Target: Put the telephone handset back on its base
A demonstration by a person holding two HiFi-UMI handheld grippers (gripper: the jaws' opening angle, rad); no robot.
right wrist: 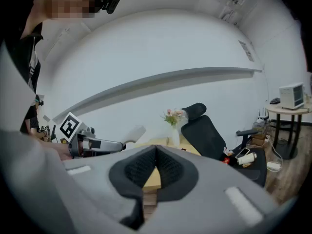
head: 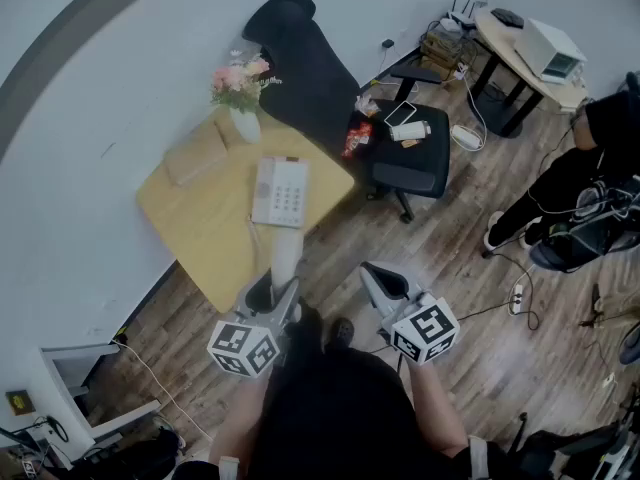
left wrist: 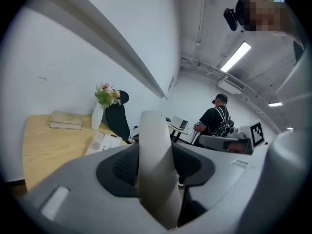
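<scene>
Left gripper around white handset, short of base.

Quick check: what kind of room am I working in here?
Likely an office or lab: a black office chair, a wooden table with a phone base, and a side desk carrying electronics.
</scene>
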